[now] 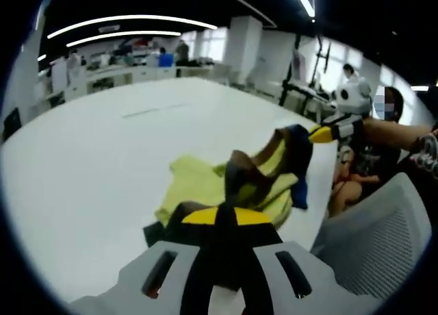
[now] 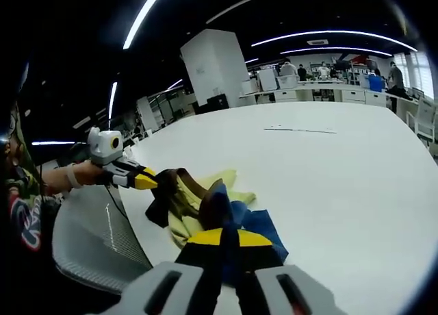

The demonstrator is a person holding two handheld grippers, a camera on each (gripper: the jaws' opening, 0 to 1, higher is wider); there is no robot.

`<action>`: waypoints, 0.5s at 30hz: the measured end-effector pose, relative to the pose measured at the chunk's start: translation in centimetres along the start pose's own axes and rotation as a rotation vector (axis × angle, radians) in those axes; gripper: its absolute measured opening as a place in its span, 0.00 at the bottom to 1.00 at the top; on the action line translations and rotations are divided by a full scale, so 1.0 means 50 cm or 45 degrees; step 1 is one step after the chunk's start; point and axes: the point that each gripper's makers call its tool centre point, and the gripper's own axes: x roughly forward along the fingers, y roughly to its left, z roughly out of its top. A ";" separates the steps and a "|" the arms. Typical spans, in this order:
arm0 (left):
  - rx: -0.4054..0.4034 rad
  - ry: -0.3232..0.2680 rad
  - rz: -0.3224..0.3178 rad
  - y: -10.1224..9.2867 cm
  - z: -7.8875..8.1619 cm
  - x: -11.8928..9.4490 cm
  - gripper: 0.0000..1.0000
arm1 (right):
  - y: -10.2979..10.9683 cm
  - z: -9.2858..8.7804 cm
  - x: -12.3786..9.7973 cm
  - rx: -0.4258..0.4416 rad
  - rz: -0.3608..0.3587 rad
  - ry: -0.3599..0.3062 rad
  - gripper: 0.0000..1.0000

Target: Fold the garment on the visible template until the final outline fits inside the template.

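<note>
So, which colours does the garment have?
The garment is yellow-green, dark brown and blue; the right gripper view shows it best.

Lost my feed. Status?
Left gripper and right gripper both shut on garment, lifting it off white table. Template unseen. Nothing blocking.

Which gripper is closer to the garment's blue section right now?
Right. The right gripper is shut on the garment right at the blue section; the left gripper holds the far dark edge.

We hold both grippers low: left gripper (image 1: 226,217) and right gripper (image 2: 227,237) clamp the garment (image 1: 205,185).
</note>
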 end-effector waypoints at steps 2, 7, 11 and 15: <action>-0.069 -0.030 -0.025 -0.005 0.005 0.000 0.03 | -0.001 0.000 -0.001 0.003 -0.002 -0.001 0.01; -0.068 -0.007 -0.079 -0.019 -0.002 -0.002 0.00 | -0.003 -0.004 -0.003 0.000 -0.011 0.000 0.00; 0.031 0.025 -0.063 -0.016 -0.007 -0.002 0.00 | -0.004 -0.006 -0.004 0.002 -0.014 0.001 0.00; 0.201 0.073 -0.048 -0.015 -0.012 -0.001 0.00 | -0.006 -0.002 -0.007 -0.015 -0.025 -0.004 0.00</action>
